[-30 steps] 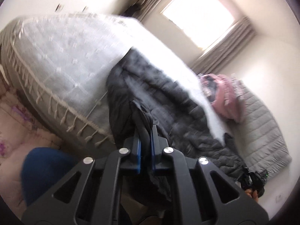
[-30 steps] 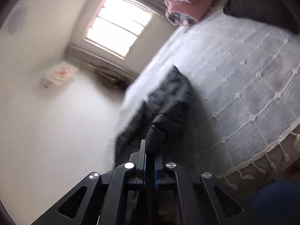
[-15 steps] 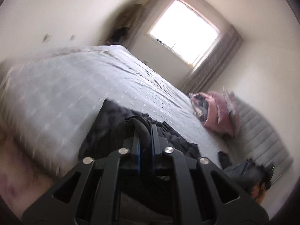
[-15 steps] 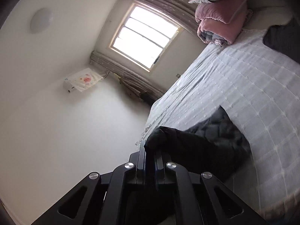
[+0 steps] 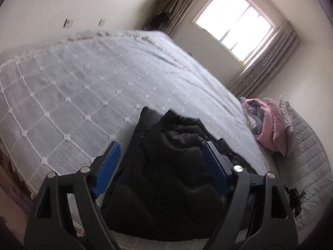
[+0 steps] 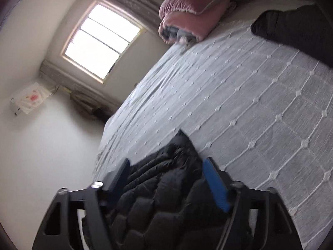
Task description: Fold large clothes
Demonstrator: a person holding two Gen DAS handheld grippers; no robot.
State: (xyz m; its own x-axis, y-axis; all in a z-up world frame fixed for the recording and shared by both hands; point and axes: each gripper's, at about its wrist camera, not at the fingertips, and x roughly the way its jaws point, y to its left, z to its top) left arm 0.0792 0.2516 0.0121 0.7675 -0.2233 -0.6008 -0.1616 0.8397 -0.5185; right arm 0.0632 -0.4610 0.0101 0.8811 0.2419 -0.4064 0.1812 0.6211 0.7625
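Jaws on both grippers have just been opening and now stand wide, with the dark quilted jacket (image 5: 166,166) lying between the blue pads but not pinched by them. On the left gripper (image 5: 160,156) the pads stand out to either side of the black padded fabric, which is heaped up in the gap and spreads forward onto the pale grey bedspread (image 5: 83,87). The right gripper (image 6: 166,173) looks the same: fingers apart, the puffy stitched panels of the jacket bunched in the space between, its front edge resting on the bedspread (the white grid of stitching and small tufts shows clearly around it). So the jacket lies on the bed near its closest edge, released from both sides. Further up the bed a folded pink blanket (image 6: 187,12) sits by the pillows, well apart from the jacket, and in the right wrist view another dark garment (image 6: 295,31) lies at the far right of the bedspread. A bright window (image 5: 235,18) with grey curtains (image 5: 268,62) is on the wall beyond the bed.
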